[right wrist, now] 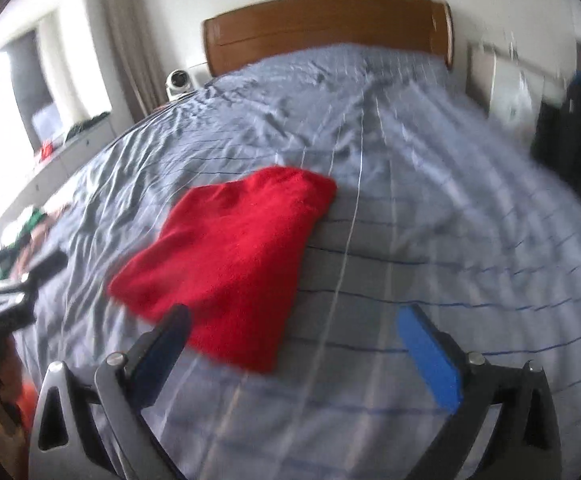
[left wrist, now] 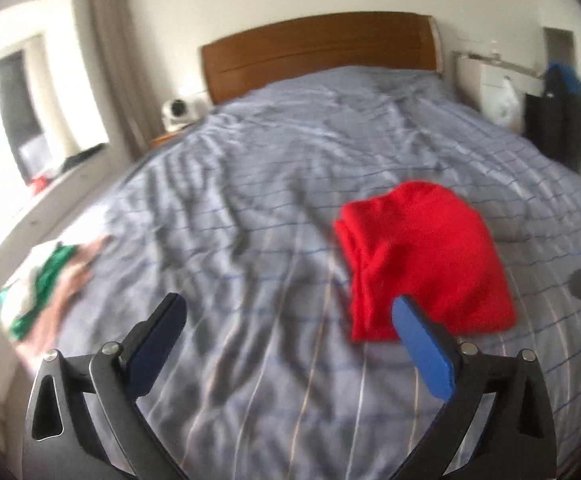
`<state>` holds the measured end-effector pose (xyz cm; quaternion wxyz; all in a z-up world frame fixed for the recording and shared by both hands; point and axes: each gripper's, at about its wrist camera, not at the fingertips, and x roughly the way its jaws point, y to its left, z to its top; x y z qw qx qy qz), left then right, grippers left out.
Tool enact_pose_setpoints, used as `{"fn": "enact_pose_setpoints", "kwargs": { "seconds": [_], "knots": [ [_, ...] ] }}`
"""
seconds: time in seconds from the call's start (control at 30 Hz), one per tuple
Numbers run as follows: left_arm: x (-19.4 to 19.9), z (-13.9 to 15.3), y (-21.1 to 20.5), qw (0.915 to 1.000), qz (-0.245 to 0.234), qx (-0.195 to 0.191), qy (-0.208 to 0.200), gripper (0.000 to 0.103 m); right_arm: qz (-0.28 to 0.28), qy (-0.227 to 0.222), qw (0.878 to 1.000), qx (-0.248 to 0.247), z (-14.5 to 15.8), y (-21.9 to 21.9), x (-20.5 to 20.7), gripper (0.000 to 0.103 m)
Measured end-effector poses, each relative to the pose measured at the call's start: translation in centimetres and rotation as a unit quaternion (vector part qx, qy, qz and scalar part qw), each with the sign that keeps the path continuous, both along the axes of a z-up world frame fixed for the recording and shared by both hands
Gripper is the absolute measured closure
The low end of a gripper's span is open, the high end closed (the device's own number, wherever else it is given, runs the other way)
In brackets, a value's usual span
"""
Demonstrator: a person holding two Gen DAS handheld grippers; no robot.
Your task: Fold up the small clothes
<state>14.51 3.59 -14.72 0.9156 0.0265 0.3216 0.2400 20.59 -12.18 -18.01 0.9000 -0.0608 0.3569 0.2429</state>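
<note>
While both frames are motion-blurred, a folded red garment is seen lying flat on the bed, on the grey-blue striped cover, well short of the wooden headboard. Left gripper is held above the cover with its jaws spread wide and nothing between them; the red garment lies just past its blue right finger. Right gripper is likewise spread wide and empty, with the red garment just ahead of its dark left finger. No contact with the cloth can be confirmed for either. A loose pile of green, white and pink clothes is seen at the bed's left edge, well apart from the red garment. No container is visible on the bed. A white round device is seen beside the headboard's left end; dark clothing is hung to the right of the headboard.
</note>
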Motion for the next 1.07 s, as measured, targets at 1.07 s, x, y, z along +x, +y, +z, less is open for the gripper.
{"fn": "enact_pose_setpoints", "kwargs": {
  "seconds": [1.07],
  "knots": [
    [-6.3, 1.6, -5.2, 0.9941, -0.032, -0.095, 0.042, 0.000, -0.022, -0.022, 0.997, -0.070, 2.8, -2.5, -11.0, 0.001]
  ]
}}
